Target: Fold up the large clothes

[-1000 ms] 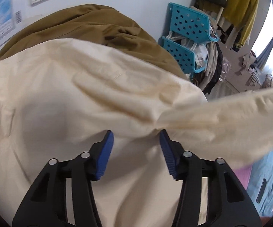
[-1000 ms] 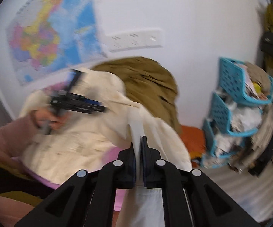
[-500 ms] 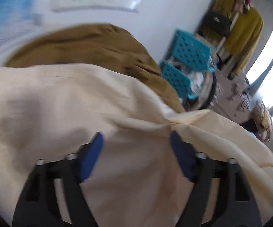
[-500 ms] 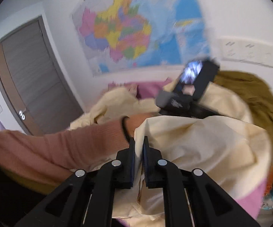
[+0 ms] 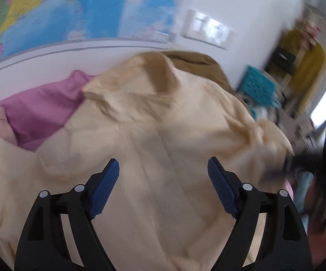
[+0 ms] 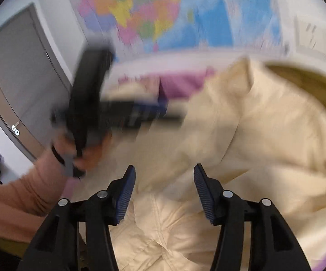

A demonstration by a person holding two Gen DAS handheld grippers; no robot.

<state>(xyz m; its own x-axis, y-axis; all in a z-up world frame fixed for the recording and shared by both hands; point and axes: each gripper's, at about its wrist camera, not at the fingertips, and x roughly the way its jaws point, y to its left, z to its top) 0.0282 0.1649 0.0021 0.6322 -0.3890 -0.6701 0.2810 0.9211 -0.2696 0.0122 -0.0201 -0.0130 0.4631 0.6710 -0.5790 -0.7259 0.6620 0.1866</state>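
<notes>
Left wrist view
- Garment: large cream shirt (image 5: pixel 167 135) spread over a pink sheet (image 5: pixel 41 108); a brown garment (image 5: pixel 199 63) lies behind it by the wall. Collar points away toward the wall map (image 5: pixel 72 6).
- Handling, my guess: light, thin woven cloth, quite limp. It creases and billows readily, and a raised edge will sag and drag the rest along. Not fragile; not slippery against ribbed pads.
- Where to hold, my guess: seams, hems, the shoulder line or a cuff, taking a pinch of edge instead of a flat patch of the middle.
- Left claw (image 5: pixel 163 187): jaws wide apart and have just been opening. Cloth lies beneath the gap, but neither blue pad presses on it. Nothing gripped.
- Far right: a dark blur, probably the other tool; too smeared to be sure.

Right wrist view
- Garment: the same cream shirt fills the lower and right side, with one layer doubled over another and a ridge of fold running across. Brown garment curls around its far right edge.
- Right claw (image 6: pixel 164 192): jaws about half open and have just been opening. Rumpled cloth sits below the gap and clear of both pads. Holding nothing.
- Left claw from here: blurred black tool in a hand (image 6: pixel 81 151) with a salmon sleeve (image 6: pixel 16 198), over the shirt's left part. Its jaws are unreadable in this view.
</notes>
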